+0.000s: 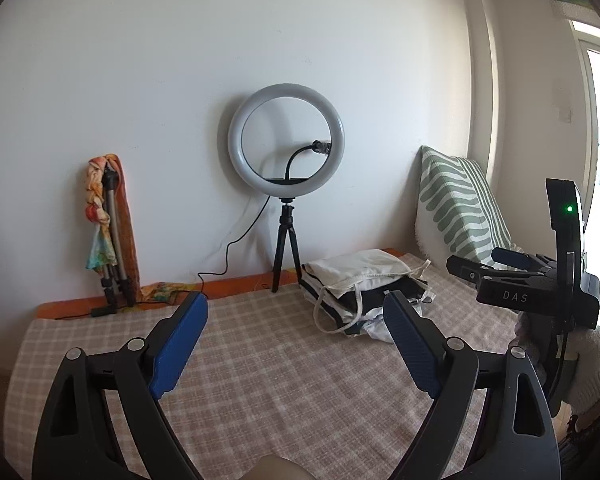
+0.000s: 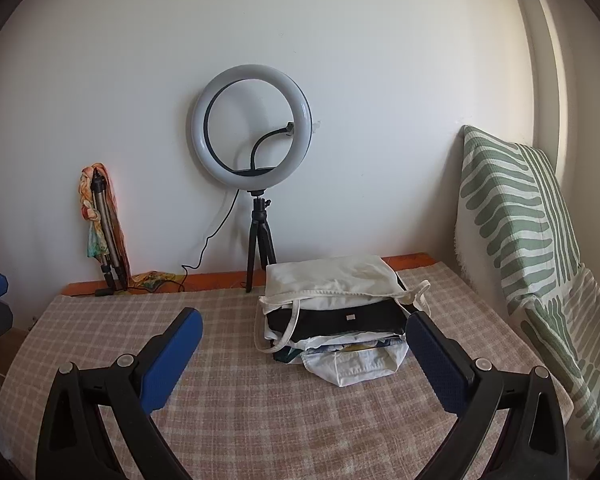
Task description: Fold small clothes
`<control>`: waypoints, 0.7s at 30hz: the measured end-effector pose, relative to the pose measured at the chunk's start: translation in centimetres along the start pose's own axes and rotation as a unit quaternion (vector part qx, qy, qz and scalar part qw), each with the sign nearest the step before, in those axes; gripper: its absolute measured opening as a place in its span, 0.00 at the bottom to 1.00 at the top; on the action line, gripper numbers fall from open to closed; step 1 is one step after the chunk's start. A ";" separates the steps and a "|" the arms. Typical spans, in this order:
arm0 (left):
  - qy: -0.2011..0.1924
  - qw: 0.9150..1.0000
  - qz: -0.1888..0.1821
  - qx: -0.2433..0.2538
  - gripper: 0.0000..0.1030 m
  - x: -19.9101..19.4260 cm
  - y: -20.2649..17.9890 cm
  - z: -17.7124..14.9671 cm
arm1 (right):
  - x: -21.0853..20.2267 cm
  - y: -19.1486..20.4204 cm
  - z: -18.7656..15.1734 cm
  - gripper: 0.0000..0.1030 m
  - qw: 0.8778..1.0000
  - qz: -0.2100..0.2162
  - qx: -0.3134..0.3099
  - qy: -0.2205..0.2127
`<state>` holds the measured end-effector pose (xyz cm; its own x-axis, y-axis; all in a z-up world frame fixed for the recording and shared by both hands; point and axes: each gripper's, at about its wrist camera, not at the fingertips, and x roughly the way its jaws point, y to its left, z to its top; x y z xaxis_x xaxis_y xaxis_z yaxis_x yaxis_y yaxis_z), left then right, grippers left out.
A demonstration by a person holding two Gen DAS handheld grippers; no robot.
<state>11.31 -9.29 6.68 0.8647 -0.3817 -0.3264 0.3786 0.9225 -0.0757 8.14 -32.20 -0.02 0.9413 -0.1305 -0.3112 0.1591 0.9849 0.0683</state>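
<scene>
The left gripper [image 1: 296,312] is seen spread wide with nothing between its blue pads, which hang above the checked cloth of the desk [image 1: 260,360]. The right gripper [image 2: 304,328] is likewise held fully apart and empty, and nothing is touched by either. One stack of folded clothes [image 2: 336,320] is set on the desk just in front and to the right of the ring light [image 2: 252,124], a white piece on top; perhaps five layers can be counted, though the lower ones are hard to separate. Bare cloth lies left of the stack and toward the near edge. One folded tripod [image 2: 106,232] is leaned against the wall well left of the ring light, and one striped cushion [image 2: 512,216] is propped to its right.
</scene>
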 end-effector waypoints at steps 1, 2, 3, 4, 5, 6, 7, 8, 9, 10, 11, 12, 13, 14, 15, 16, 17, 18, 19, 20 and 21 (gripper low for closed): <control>-0.001 1.000 0.005 0.000 0.87 -0.2 0.1 -0.2 | 0.1 0.1 -0.1 1.00 1.000 -0.002 0.001 0.000; -0.004 1.000 0.011 0.000 0.87 -0.3 0.2 -0.3 | 0.2 0.2 -0.1 1.00 1.000 -0.005 0.000 0.000; -0.008 1.000 0.018 0.000 0.87 -0.5 0.4 -0.5 | 0.2 0.3 -0.2 1.00 1.000 -0.008 -0.001 -0.002; -0.012 1.000 0.027 0.001 0.88 -0.7 0.5 -0.8 | 0.3 0.4 -0.3 1.00 1.000 -0.011 -0.002 -0.003; -0.015 0.999 0.035 0.003 0.94 -0.7 0.6 -0.9 | 0.4 0.5 -0.3 1.00 1.000 -0.013 -0.004 -0.004; -0.018 0.999 0.039 0.005 0.99 -0.8 0.6 -1.1 | 0.5 0.6 -0.4 1.00 1.000 -0.014 -0.004 -0.005; -0.023 0.999 0.039 0.007 1.00 -1.0 0.6 -1.3 | 0.6 0.7 -0.5 1.00 1.000 -0.015 -0.004 -0.006; -0.024 0.999 0.041 0.011 1.00 -1.0 0.6 -1.3 | 0.7 0.8 -0.6 1.00 1.000 -0.016 -0.005 -0.007; -0.024 0.999 0.042 0.015 1.00 -1.0 0.6 -1.4 | 0.8 1.0 -0.7 1.00 1.000 -0.017 -0.008 -0.008; -0.023 0.999 0.041 0.019 1.00 -0.9 0.5 -1.5 | 0.8 1.1 -0.8 1.00 1.000 -0.019 -0.010 -0.009; -0.019 0.999 0.042 0.024 1.00 -0.8 0.4 -1.6 | 0.9 1.2 -0.9 1.00 1.000 -0.020 -0.011 -0.009; -0.016 0.999 0.042 0.028 1.00 -0.8 0.3 -1.7 | 1.0 1.3 -0.9 1.00 1.000 -0.020 -0.011 -0.010; -0.015 0.999 0.041 0.031 1.00 -0.8 0.2 -1.7 | 1.0 1.3 -0.9 1.00 1.000 -0.020 -0.010 -0.010; -0.015 0.998 0.042 0.033 1.00 -0.8 0.1 -1.8 | 1.1 1.3 -0.9 1.00 1.000 -0.020 -0.009 -0.010; -0.015 0.998 0.042 0.033 1.00 -0.9 0.0 -1.9 | 1.2 1.3 -0.9 1.00 1.000 -0.019 -0.008 -0.009; -0.016 0.998 0.041 0.033 1.00 -1.0 0.0 -1.9 | 1.2 1.3 -0.9 1.00 1.000 -0.020 -0.007 -0.009; -0.016 0.998 0.041 0.034 1.00 -1.1 -0.1 -1.9 | 1.4 1.2 -0.9 1.00 1.000 -0.019 -0.008 -0.010; -0.018 0.998 0.042 0.035 1.00 -1.2 -0.2 -1.9 | 1.3 1.2 -0.9 1.00 1.000 -0.021 -0.007 -0.011; -0.019 0.998 0.043 0.036 1.00 -1.3 -0.2 -2.0 | 1.3 1.2 -0.9 1.00 1.000 -0.024 -0.006 -0.013; -0.020 0.998 0.045 0.036 1.00 -1.4 -0.2 -1.9 | 1.3 1.2 -0.9 1.00 1.000 -0.026 -0.005 -0.015; -0.021 0.998 0.045 0.036 1.00 -1.4 -0.2 -2.0 | 1.3 1.1 -0.9 1.00 0.999 -0.028 -0.003 -0.017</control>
<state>9.37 -8.81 5.31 0.9090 -0.3006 -0.2888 0.3197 0.9473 0.0202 9.22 -31.14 -1.22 0.9407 -0.1883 -0.2821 0.2093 0.9768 0.0460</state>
